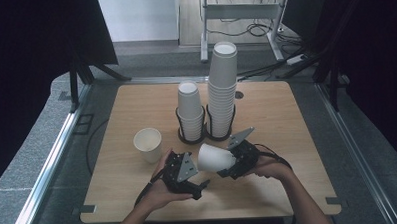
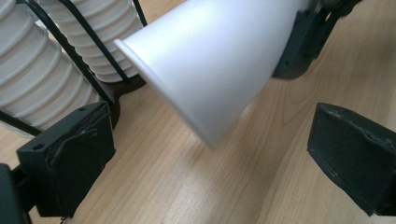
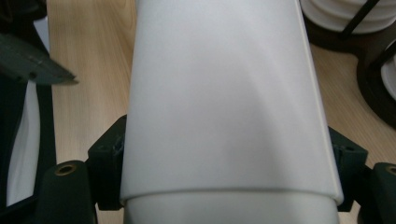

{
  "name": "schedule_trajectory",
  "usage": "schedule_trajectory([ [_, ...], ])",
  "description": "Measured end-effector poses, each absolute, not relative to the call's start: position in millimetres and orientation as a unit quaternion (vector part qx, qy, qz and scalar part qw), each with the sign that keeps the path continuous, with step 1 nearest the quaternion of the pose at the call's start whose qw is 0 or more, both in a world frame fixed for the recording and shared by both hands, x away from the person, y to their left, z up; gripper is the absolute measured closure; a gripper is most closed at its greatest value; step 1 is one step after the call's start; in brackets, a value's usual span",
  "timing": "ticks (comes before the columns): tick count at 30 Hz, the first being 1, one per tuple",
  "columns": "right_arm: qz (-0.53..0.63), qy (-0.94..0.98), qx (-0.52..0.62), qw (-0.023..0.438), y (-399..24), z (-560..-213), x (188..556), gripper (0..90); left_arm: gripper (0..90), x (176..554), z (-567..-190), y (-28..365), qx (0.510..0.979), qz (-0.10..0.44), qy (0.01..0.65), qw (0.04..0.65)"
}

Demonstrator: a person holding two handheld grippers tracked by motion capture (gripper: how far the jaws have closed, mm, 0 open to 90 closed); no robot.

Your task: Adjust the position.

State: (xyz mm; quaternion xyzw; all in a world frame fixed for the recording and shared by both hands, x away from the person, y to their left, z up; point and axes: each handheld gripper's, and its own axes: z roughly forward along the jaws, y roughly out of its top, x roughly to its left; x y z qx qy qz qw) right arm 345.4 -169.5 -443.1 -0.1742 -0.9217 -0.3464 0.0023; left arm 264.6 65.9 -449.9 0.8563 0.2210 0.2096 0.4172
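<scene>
While my right gripper [image 1: 227, 167] clamps its jaws on the base end of a white paper cup [image 1: 214, 158], the cup lies sideways above the desk [image 1: 136, 101], close to the near edge, with its rim pointing toward my left gripper [image 1: 200, 184]. In the right gripper view the cup looks doubled, one nested in another, with a seam near the jaws. My left gripper is spread wide just beside the cup's rim, its jaws apart from the cup and nothing between them. Farther out, a single cup [image 1: 147, 144] stands upright toward the left edge. Behind it, mid-desk, two black wire holders carry stacked cups: a short stack [image 1: 190, 111] and, just beside it, a tall stack [image 1: 221, 88].
</scene>
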Motion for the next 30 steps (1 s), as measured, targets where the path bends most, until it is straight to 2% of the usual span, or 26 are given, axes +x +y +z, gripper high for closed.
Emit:
schedule_trajectory([
  [12,-0.418,-0.887,-0.195,-0.029,-164.8,-448.2,332.4,22.8,0.9,268.3,-437.4,72.9,0.837,0.192,0.243,0.451],
  [18,-0.447,-0.87,-0.201,-0.06,-166.3,-450.0,320.3,22.8,0.9,269.8,-432.9,73.8,0.829,0.179,0.255,0.464],
  [30,-0.514,-0.822,-0.236,-0.062,-170.5,-458.7,311.1,22.7,1.5,272.2,-426.7,77.4,0.818,0.168,0.271,0.479],
])
